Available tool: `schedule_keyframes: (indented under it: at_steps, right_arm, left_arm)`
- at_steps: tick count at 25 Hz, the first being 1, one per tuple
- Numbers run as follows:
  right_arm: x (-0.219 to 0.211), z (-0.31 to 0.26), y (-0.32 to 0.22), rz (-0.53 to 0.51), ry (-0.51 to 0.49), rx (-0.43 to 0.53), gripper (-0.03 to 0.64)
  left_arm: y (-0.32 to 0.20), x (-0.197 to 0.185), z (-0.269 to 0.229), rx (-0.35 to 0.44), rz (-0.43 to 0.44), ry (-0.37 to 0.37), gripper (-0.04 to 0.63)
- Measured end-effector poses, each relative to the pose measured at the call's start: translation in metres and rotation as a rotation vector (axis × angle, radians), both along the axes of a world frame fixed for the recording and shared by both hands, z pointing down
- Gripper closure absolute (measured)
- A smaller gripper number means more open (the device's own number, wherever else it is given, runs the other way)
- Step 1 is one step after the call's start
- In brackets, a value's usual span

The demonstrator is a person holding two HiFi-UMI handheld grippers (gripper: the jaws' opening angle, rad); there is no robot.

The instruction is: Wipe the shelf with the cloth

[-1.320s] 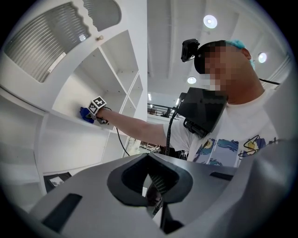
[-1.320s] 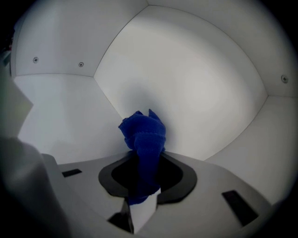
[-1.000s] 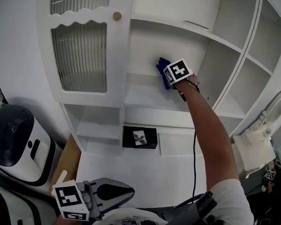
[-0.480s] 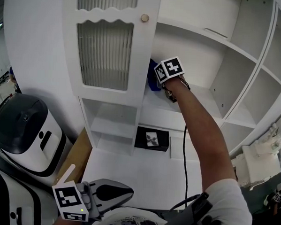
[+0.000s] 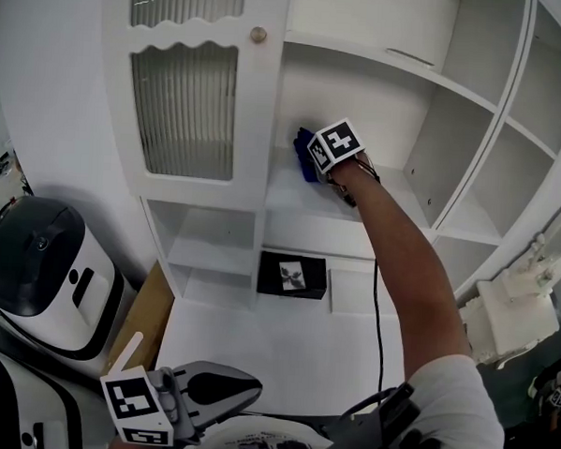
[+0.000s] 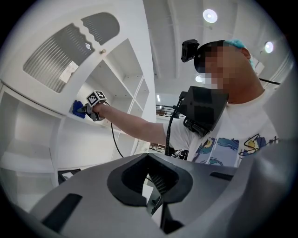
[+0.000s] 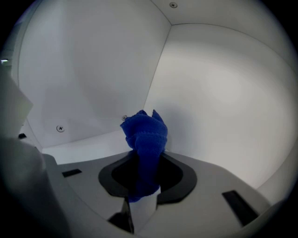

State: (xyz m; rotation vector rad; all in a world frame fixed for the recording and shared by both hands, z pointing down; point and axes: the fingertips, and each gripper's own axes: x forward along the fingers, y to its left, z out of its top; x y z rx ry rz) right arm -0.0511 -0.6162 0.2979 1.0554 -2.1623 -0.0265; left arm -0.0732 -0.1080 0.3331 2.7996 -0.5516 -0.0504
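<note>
A blue cloth (image 5: 303, 158) is bunched at the back left of the white shelf (image 5: 305, 200), close to the cabinet door's edge. My right gripper (image 5: 312, 162) reaches into that compartment and is shut on the cloth. In the right gripper view the cloth (image 7: 145, 134) sticks up out of the closed jaws, near the corner where the back wall meets the side wall, with the shelf board (image 7: 81, 145) below it. My left gripper (image 5: 201, 391) hangs low at the bottom left, shut and holding nothing. In its own view the left gripper (image 6: 156, 188) points up at the person.
A cabinet door with ribbed glass (image 5: 184, 92) and a knob (image 5: 258, 35) stands left of the open compartment. A black box (image 5: 292, 274) lies on the lower ledge. A white and black rounded machine (image 5: 34, 272) sits at the left. A cable (image 5: 378, 299) hangs from the right arm.
The right gripper carried the cloth left along the shelf toward the door edge, then drew back slightly right. The left gripper has stayed in place.
</note>
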Motion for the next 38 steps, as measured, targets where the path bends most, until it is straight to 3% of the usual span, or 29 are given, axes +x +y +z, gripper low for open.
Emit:
schedule_keyframes:
  at_steps: [13,22,25,28,32,38]
  right_arm:
    - [0.159,0.002,-0.009,0.204,0.174,0.041,0.506]
    - [0.190,0.008,-0.015,0.250,0.333,0.094,0.506]
    - [0.178,-0.005,-0.011,0.241,0.324,0.130,0.506]
    - [0.143,-0.021,0.000,0.191,0.250,0.154,0.506]
    - [0.077,-0.027,0.015,0.091,0.064,0.089,0.506]
    - [-0.010,-0.026,0.033,-0.016,-0.054,0.015,0.506]
  left_arm:
    - [-0.006,0.044,0.001,-0.007,0.131,-0.005,0.583]
    - [-0.002,0.045,0.001,-0.014,0.132,-0.021,0.583]
    - [0.001,0.038,0.001,-0.015,0.119,-0.020,0.583]
    - [0.007,0.030,0.001,-0.012,0.100,-0.019,0.583]
    - [0.015,0.017,0.001,-0.002,0.064,-0.019,0.583]
    - [0.028,-0.005,0.000,0.015,0.003,-0.007,0.583]
